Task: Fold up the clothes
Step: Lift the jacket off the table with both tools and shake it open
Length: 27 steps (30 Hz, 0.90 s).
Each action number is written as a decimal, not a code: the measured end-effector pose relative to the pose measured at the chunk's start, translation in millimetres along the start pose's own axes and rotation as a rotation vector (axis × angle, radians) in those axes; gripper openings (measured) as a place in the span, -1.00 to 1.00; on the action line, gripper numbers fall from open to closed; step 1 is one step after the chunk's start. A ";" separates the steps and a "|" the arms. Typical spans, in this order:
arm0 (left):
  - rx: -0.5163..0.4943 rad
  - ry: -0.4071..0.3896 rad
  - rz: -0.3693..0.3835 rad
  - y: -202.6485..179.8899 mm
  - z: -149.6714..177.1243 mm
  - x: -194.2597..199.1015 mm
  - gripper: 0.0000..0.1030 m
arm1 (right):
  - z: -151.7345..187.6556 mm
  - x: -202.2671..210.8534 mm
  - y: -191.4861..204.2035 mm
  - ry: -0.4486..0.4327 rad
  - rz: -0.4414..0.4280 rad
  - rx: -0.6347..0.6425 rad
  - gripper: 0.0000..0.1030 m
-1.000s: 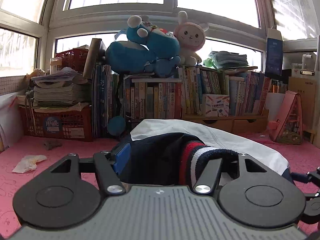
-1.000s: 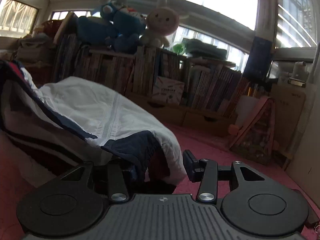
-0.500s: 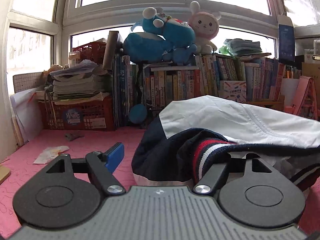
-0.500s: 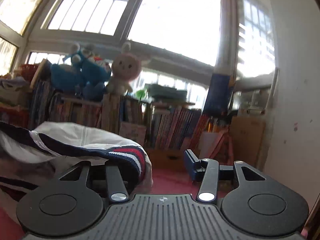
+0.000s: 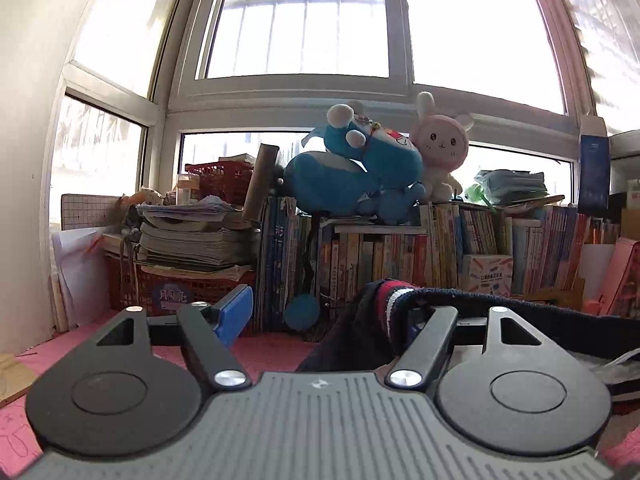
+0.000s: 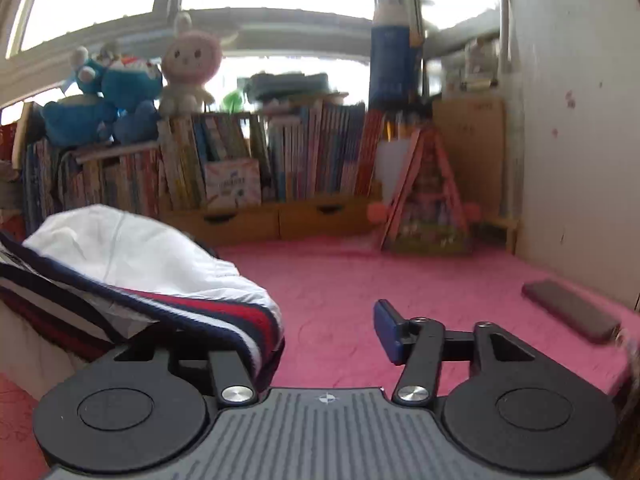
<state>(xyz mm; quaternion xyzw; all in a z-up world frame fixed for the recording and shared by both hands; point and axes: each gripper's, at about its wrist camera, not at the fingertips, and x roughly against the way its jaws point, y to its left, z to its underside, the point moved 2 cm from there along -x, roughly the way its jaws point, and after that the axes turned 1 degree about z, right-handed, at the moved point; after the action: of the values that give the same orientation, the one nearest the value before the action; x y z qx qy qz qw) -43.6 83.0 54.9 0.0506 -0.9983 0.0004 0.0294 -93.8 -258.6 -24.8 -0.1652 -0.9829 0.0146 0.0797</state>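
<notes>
- Step: I judge a fold just released; the jacket [image 6: 132, 276], navy and white with a striped hem, lies heaped on the pink mat [image 6: 360, 276].
- Left gripper [image 5: 336, 312]: spread, hem draped over 1 finger, not pinched.
- Right gripper [image 6: 320, 332]: jaws opening, hem over its left finger.
- Next: I must free both fingers and regrip an edge.
- Only the right view shows the jacket's white panel and a phone [image 6: 570, 316].

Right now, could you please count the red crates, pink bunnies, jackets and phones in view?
Red crates: 2
Pink bunny: 1
Jacket: 1
Phone: 1
Total: 5
</notes>
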 end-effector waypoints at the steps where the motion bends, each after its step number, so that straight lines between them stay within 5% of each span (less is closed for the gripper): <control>1: -0.031 0.006 -0.018 -2.0 3.2 4.5 0.41 | -5.3 12.3 1.0 -0.078 0.024 0.060 0.21; 3: -0.058 0.077 -0.035 2.0 18.1 6.1 0.41 | -6.3 22.3 3.5 -0.086 -0.018 0.108 0.16; 7: -0.023 0.298 -0.044 25.5 58.5 9.4 0.42 | 10.9 -8.3 -24.5 0.381 -0.382 -0.110 -0.16; 10: 0.019 0.420 -0.058 42.4 82.2 19.7 0.51 | 18.0 -17.5 -59.6 0.585 -0.708 -0.391 -0.16; 15: -0.028 0.478 -0.100 45.8 97.8 36.6 0.39 | 14.6 9.6 -23.3 0.486 -0.742 -0.083 -0.24; 17: 0.026 0.486 -0.038 51.1 96.0 42.6 0.32 | 15.7 24.9 2.4 0.428 -0.771 0.077 -0.36; 19: 0.036 0.462 0.020 50.7 90.4 51.8 0.33 | 9.6 26.1 12.2 0.413 -0.853 0.023 -0.37; 22: -0.123 0.385 0.036 34.1 81.9 65.5 0.62 | 4.0 25.1 30.2 0.354 -0.773 0.084 -0.50; 27: -0.315 0.349 0.059 0.4 92.6 55.0 0.60 | 4.6 24.6 38.4 0.320 -0.686 0.116 -0.60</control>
<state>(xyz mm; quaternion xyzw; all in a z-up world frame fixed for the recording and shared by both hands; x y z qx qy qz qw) -103.7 77.5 -34.3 0.0152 -0.9669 -0.1456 0.2092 -105.2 -214.3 -27.7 0.1781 -0.9537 0.0166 0.2418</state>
